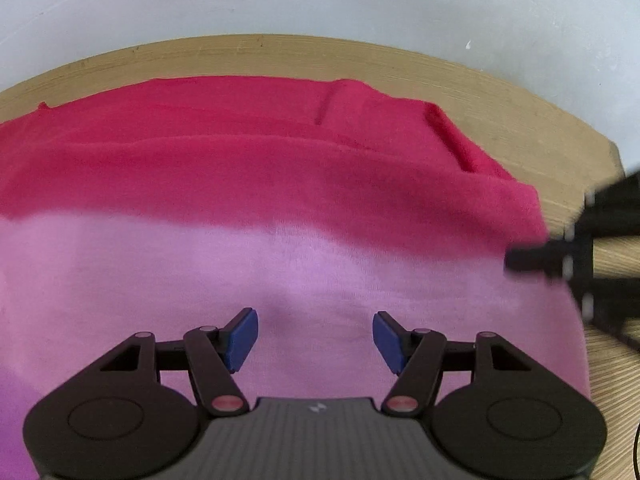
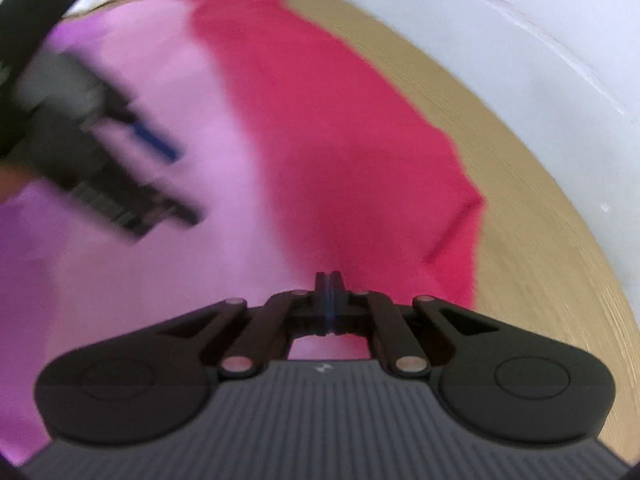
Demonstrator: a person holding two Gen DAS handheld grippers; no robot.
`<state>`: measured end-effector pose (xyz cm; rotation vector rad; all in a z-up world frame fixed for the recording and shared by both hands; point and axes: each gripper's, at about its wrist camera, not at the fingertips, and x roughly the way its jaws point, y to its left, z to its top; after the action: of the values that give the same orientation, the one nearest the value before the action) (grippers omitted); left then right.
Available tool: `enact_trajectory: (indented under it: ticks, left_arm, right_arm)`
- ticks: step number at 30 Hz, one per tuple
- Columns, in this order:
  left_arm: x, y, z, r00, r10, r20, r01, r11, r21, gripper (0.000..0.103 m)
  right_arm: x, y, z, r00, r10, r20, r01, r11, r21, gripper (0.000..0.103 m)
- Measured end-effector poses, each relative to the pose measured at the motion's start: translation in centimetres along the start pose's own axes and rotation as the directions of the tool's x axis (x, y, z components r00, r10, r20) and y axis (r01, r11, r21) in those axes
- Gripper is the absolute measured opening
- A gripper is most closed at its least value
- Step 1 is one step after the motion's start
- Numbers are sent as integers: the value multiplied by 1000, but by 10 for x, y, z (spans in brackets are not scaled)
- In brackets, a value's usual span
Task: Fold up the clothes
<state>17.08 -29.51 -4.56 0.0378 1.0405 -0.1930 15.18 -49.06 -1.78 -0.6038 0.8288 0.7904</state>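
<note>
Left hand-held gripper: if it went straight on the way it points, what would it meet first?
Most likely the pink garment. The left hand-held gripper hangs open over its pale lilac band, with nothing between the blue pads and the cloth. How far off the cloth lies is unclear.

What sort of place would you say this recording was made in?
Probably a room at home or a plain workroom: a pink-and-red garment lies spread on a wooden table set against a bare white wall.
</note>
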Motion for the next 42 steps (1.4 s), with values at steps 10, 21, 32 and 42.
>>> enact_trajectory:
  ticks: [10, 21, 32, 42]
  left_arm:
    - [20, 7, 13, 995, -90, 49, 87, 994, 62, 67]
    - [20, 15, 17, 991, -118, 59, 115, 992, 41, 67]
    - [11, -2, 27, 968, -182, 174, 178, 983, 37, 67]
    - [37, -11, 19, 979, -164, 117, 154, 984, 95, 69]
  right_arm:
    - [33, -74, 17, 984, -144, -108, 152, 986, 72, 39]
    - [34, -82, 16, 978, 17, -208, -8, 999, 45, 3]
    - [15, 3, -6, 971, 75, -227, -91, 994, -63, 3]
    - [-1, -24, 33, 1000, -25, -14, 27, 975, 219, 21]
